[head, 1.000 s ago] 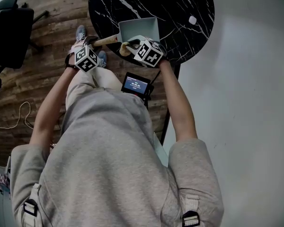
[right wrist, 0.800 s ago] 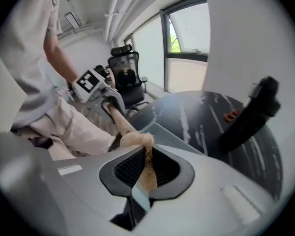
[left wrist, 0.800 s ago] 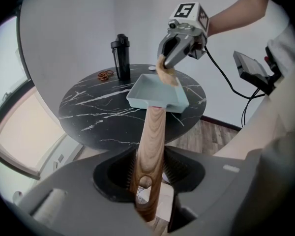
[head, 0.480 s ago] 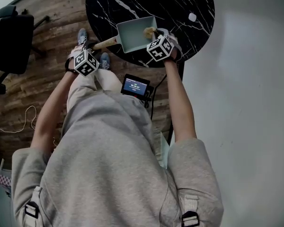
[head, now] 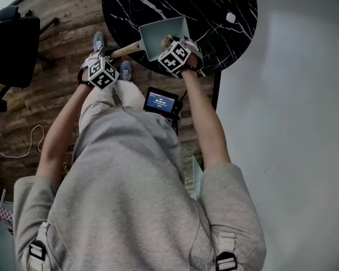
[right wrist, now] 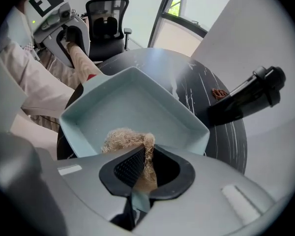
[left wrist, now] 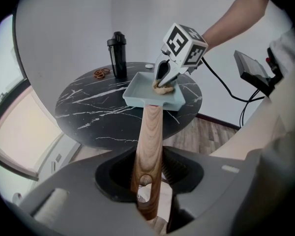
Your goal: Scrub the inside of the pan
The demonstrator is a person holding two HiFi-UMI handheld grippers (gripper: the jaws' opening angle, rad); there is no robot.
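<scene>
since the earlier head view the right gripper (head: 172, 45) has swept from the pan's handle corner out to its right side and back toward the lower middle, taking the scrubber (head: 168, 39) with it; the left gripper (left wrist: 148, 191) has kept its place at the centre left of the head view, and its jaws have just been closing, with the wooden handle (left wrist: 150, 141) between them

the left gripper holds that handle at a middling width, steadying the pan (head: 158, 33), which sits on the black marble table (head: 214, 16) at the top centre of the head view. the right gripper's jaws stand narrow, pinched on the tan fibrous scrubber, which presses on the pan floor near the lower wall

by my reading the scrubbing is under way, not finished: the pad is down inside the pan and working along one side. the pale blue inside shows no dirt or foam, so how much has been covered cannot be told; the upper half and the corners likely remain

counted: one pan, one scrubber, two grippers, one black bottle (left wrist: 119, 55) at the upper left of the left gripper view, one small brown heap (left wrist: 101, 73) beside it, one small white bit (head: 230, 17) on the table, one office chair (head: 11, 44) at the left edge
</scene>
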